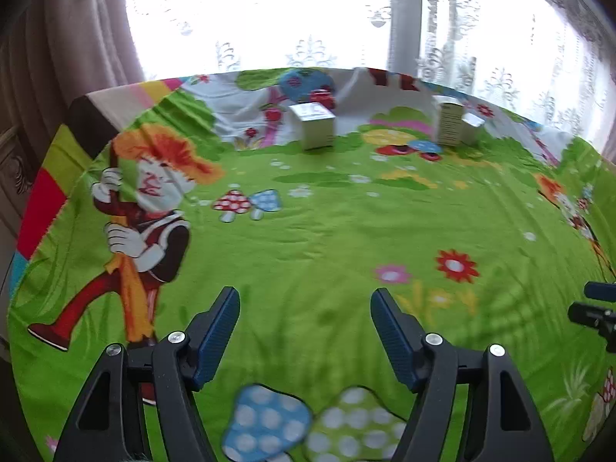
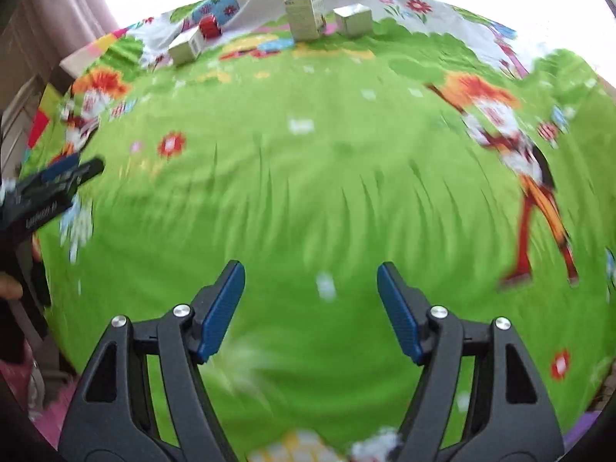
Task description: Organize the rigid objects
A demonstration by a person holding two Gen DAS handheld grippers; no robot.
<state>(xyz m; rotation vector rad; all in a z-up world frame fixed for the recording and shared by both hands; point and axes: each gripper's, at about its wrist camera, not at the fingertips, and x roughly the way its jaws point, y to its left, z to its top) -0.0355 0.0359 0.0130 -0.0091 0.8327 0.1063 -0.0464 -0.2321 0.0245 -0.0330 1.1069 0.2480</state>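
Observation:
Over a green cartoon-print cloth (image 1: 346, 231), my left gripper (image 1: 306, 296) is open with only cloth showing between its blue pads. My right gripper (image 2: 311, 269) is open too, with nothing between its fingers. Far back on the cloth stand a low white box (image 1: 313, 125), a tall pale box (image 1: 450, 123) and a small box (image 1: 471, 127) next to it. The right wrist view shows the same low box (image 2: 186, 48), tall box (image 2: 306, 15) and small box (image 2: 354, 19), plus a small red object (image 2: 210, 27) behind the low box. All lie well beyond both grippers.
A bright window with a lace curtain (image 1: 308, 19) runs behind the cloth's far edge, and a pink drape (image 1: 77, 38) hangs at the left. The right gripper's tip (image 1: 595, 308) shows at the right edge of the left wrist view. The left gripper (image 2: 57, 184) shows at the left of the right wrist view.

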